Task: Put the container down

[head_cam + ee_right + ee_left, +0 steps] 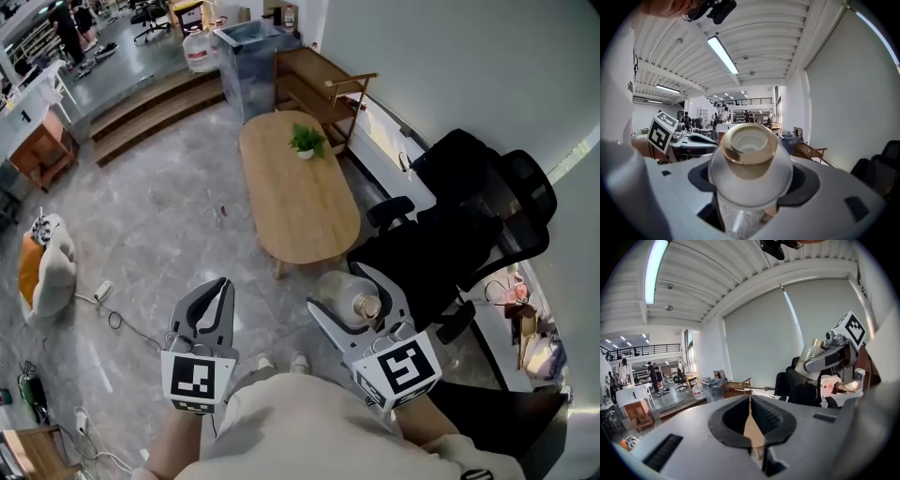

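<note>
The container point(342, 286) is a clear rounded jar with a gold open neck. My right gripper point(347, 295) is shut on its body and holds it in the air above the floor, near the wooden table's near end. In the right gripper view the container point(750, 164) fills the middle, its mouth facing the camera and the jaws mostly hidden behind it. My left gripper point(221, 286) hangs to the left at about the same height, shut and with nothing in it. In the left gripper view its pads point(761, 416) meet in a line, and the held container point(809, 359) shows at the right.
An oval wooden table point(298, 202) stands ahead with a small potted plant point(306, 141) at its far end. A black office chair point(469, 220) is close on the right. A wooden cart point(319, 89) and steps point(155, 108) lie beyond. Cables point(108, 309) trail over the grey floor at left.
</note>
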A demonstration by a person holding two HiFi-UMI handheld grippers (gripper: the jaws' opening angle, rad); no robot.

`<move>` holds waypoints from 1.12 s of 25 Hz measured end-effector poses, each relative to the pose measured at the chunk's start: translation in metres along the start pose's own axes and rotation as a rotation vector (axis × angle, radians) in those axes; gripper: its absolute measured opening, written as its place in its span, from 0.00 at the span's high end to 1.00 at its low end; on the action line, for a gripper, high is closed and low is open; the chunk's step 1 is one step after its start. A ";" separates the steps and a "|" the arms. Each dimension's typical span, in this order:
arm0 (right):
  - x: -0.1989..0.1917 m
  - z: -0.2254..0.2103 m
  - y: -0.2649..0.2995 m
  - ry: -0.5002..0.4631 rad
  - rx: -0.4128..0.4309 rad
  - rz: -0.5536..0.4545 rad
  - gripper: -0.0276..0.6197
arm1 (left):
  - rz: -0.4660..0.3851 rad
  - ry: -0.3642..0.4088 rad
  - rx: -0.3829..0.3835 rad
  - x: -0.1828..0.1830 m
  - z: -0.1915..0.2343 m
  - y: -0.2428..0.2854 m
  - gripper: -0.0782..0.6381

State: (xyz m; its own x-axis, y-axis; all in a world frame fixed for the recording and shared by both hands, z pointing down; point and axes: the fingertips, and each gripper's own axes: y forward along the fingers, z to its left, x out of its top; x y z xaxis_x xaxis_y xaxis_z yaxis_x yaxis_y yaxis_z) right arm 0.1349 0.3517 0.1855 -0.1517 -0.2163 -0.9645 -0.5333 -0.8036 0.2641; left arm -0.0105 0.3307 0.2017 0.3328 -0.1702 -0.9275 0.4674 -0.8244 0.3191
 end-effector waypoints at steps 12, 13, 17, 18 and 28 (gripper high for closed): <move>-0.018 -0.009 -0.007 -0.026 0.055 0.007 0.45 | 0.008 0.007 0.054 -0.004 -0.020 -0.001 0.87; -0.019 -0.009 -0.006 -0.028 0.056 0.005 0.45 | 0.010 0.008 0.056 -0.006 -0.020 0.000 0.87; -0.023 -0.014 0.005 -0.024 0.058 0.012 0.45 | 0.017 0.003 0.054 -0.013 -0.019 0.009 0.87; -0.024 -0.014 0.009 -0.023 0.060 0.017 0.45 | 0.019 0.002 0.053 -0.014 -0.017 0.013 0.87; -0.026 -0.033 0.070 -0.037 0.078 0.057 0.45 | 0.025 -0.014 0.043 -0.022 0.022 0.061 0.87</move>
State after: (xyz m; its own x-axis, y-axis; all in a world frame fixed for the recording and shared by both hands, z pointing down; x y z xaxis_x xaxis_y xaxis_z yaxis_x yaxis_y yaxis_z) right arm 0.1294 0.2829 0.2292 -0.2136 -0.2387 -0.9473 -0.5855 -0.7450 0.3197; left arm -0.0072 0.2718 0.2375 0.3320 -0.1987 -0.9221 0.4235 -0.8421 0.3340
